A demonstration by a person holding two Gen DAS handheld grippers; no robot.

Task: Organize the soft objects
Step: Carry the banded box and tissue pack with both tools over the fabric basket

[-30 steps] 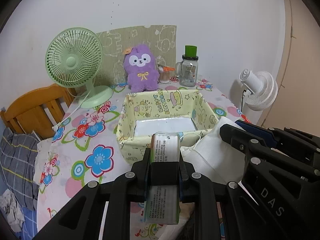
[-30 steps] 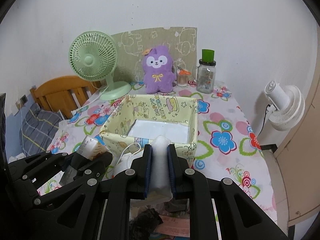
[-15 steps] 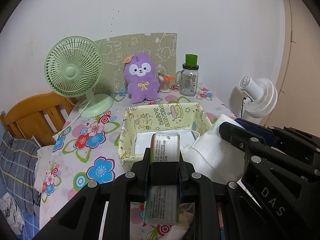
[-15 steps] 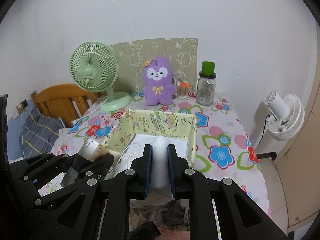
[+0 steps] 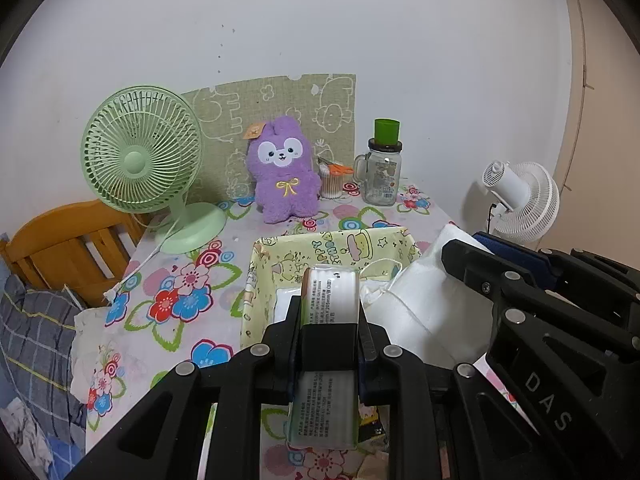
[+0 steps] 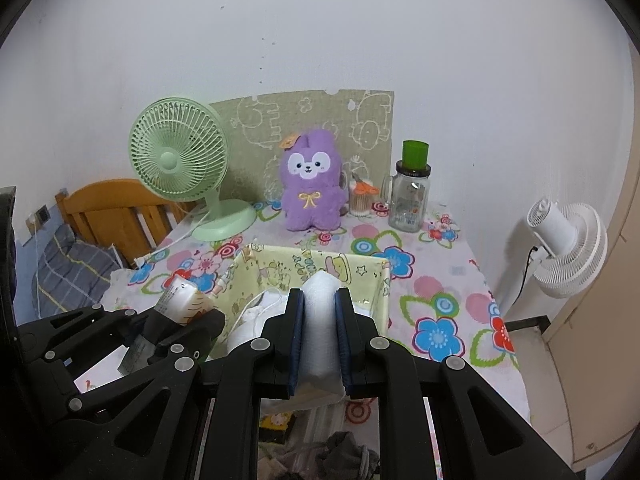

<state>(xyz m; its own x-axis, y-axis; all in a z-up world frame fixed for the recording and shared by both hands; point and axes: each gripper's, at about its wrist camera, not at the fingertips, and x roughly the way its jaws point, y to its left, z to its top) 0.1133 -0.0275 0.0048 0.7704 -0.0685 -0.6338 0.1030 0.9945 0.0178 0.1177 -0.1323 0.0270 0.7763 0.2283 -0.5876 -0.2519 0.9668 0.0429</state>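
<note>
My left gripper [image 5: 329, 320] is shut on a tissue pack [image 5: 329, 300] with a green printed label, held in the air short of the table's front edge. My right gripper [image 6: 320, 320] is shut on a white face mask pack [image 6: 320, 312], its ear loop hanging at left. The mask pack also shows in the left wrist view [image 5: 416, 304], and the tissue pack in the right wrist view [image 6: 180, 300]. A yellow cartoon-print fabric basket [image 5: 280, 264], also in the right wrist view [image 6: 316, 258], stands just beyond both grippers, with something white inside.
On the floral tablecloth [image 5: 180, 300] stand a green desk fan [image 5: 140, 152], a purple plush rabbit [image 5: 284, 176], a glass jar with a green lid [image 5: 382, 172] and a cotton-swab cup [image 5: 332, 184]. A wooden headboard [image 5: 68, 248] is left; a white fan [image 5: 520, 200] right.
Both grippers have drawn back and up from the basket with their packs still gripped. The basket now looks smaller and farther away.
</note>
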